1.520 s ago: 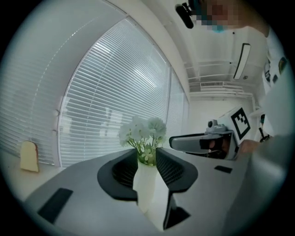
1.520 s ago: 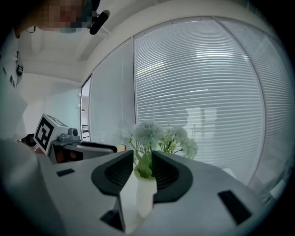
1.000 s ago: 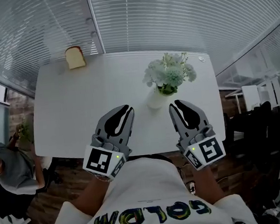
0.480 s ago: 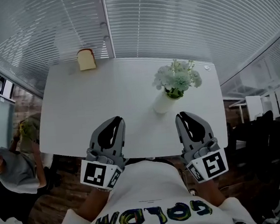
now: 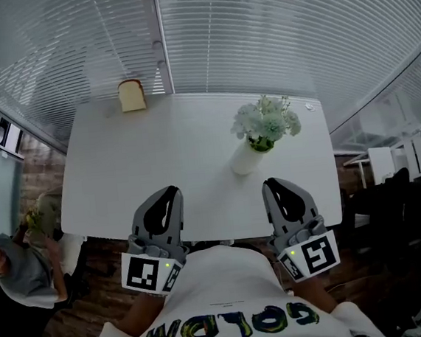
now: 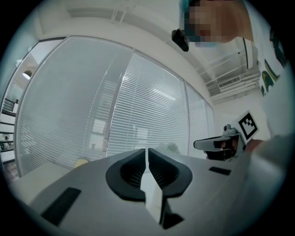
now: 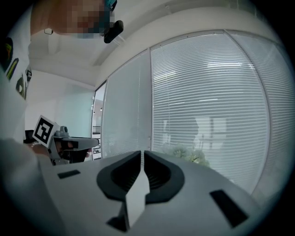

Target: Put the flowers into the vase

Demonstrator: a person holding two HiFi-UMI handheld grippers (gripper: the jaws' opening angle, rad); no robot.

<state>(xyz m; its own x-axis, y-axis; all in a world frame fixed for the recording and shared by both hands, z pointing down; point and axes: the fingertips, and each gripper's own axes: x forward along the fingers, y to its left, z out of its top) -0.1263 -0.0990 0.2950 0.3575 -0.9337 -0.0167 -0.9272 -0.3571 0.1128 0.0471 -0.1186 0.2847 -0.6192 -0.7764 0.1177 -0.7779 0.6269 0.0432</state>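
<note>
A bunch of pale green-white flowers [image 5: 265,120] stands in a white vase [image 5: 245,159] on the right half of the white table [image 5: 157,154]. My left gripper [image 5: 170,191] hovers at the table's near edge, left of the vase and apart from it. My right gripper [image 5: 271,184] hovers at the near edge just below the vase. Both pairs of jaws are closing and are down to a thin slit, with nothing between them. In the left gripper view the left gripper [image 6: 147,150] points level towards the flowers [image 6: 169,147]. In the right gripper view the flowers [image 7: 186,153] show beyond the right gripper [image 7: 141,152].
A slice of bread [image 5: 132,95] stands at the table's far left corner. Window blinds [image 5: 220,37] run behind the table. A seated person [image 5: 12,264] is at the lower left, off the table. Dark chairs [image 5: 391,198] stand to the right.
Both grippers have drawn back from over the table to its near edge. Their jaws have closed from a clear gap to a thin slit. The vase and flowers have not moved.
</note>
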